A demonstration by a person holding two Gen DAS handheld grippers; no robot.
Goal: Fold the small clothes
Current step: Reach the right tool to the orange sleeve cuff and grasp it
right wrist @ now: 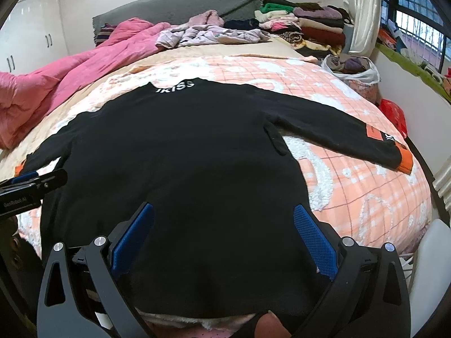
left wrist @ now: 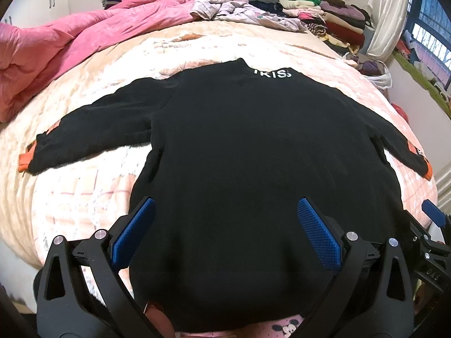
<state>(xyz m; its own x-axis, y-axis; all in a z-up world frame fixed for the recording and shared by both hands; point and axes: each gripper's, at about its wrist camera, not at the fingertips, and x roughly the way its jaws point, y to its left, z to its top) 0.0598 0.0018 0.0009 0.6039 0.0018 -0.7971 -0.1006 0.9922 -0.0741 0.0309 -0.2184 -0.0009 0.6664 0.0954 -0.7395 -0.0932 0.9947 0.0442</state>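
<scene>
A black long-sleeved sweater (left wrist: 239,140) with white collar lettering and orange cuffs lies flat on the bed, sleeves spread to both sides; it also shows in the right wrist view (right wrist: 183,146). My left gripper (left wrist: 225,233) is open, its blue pads over the sweater's lower left part near the hem. My right gripper (right wrist: 224,239) is open over the lower right part of the hem. Neither holds cloth. The right gripper shows at the right edge of the left view (left wrist: 434,225); the left gripper shows at the left edge of the right view (right wrist: 31,183).
The bed (right wrist: 366,191) has a peach checked cover. A pink quilt (left wrist: 70,42) is bunched at the far left. Crumpled pale clothes (left wrist: 239,11) and a stack of folded clothes (left wrist: 332,19) lie at the head. A plastic bag (right wrist: 355,70) sits at the right edge.
</scene>
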